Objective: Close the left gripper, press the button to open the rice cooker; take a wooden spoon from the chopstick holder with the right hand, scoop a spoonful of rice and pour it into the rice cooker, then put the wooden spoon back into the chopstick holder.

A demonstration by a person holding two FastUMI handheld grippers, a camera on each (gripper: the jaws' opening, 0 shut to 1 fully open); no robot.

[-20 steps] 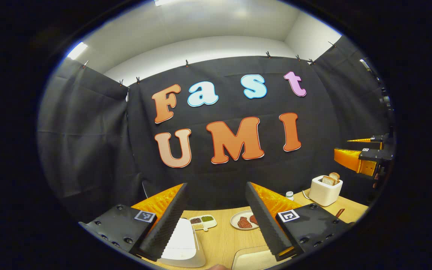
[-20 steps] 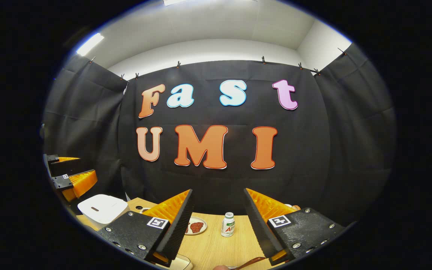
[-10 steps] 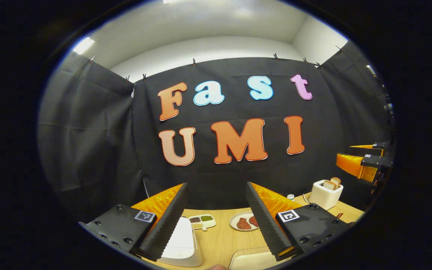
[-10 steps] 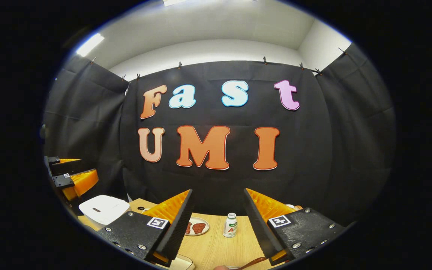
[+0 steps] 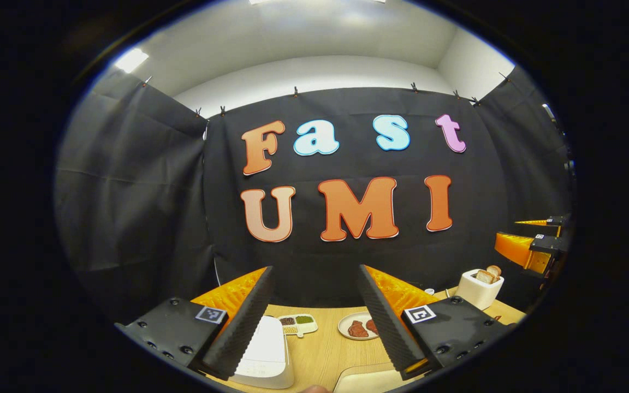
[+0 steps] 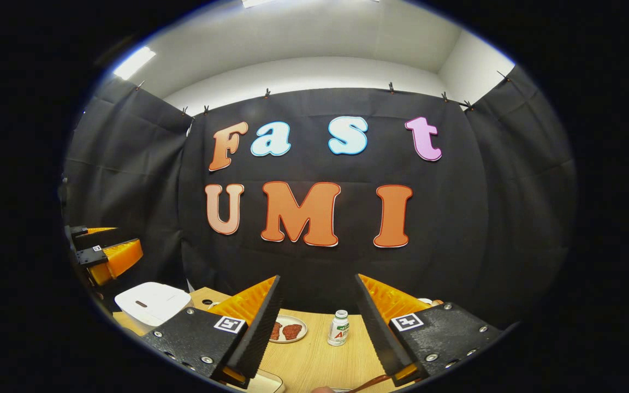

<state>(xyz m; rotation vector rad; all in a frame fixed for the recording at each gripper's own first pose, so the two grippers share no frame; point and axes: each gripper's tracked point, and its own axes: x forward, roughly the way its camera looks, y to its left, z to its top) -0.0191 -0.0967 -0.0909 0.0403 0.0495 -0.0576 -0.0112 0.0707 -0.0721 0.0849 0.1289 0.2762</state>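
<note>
— Where are the tools sitting right now?

— Both are hanging above the tabletop, aimed at the back wall. The left tool is standing wide, nothing between its fingers. The right tool is gaping just as wide, also carrying nothing.

— And the rice cooker?

— The white rice cooker is lying low and just left of the left tool's line, partly behind its left finger, lid looking down. From the right gripper view the cooker is showing well off to the left, under the left tool. So the left one is clearly nearer; I'd say it needs to drop and nudge left, and pinch its fingers together first, since it's meant to press with them together.

— The spoon?

— Something thin and brown is poking in at the bottom edge by the right tool's right finger. It may be a wooden spoon; I can't tell, and I'm not making out a holder.

— Other stuff?

— A plate of red meat pieces, a sectioned dish of beans, a toaster with bread, a small white bottle.
</note>
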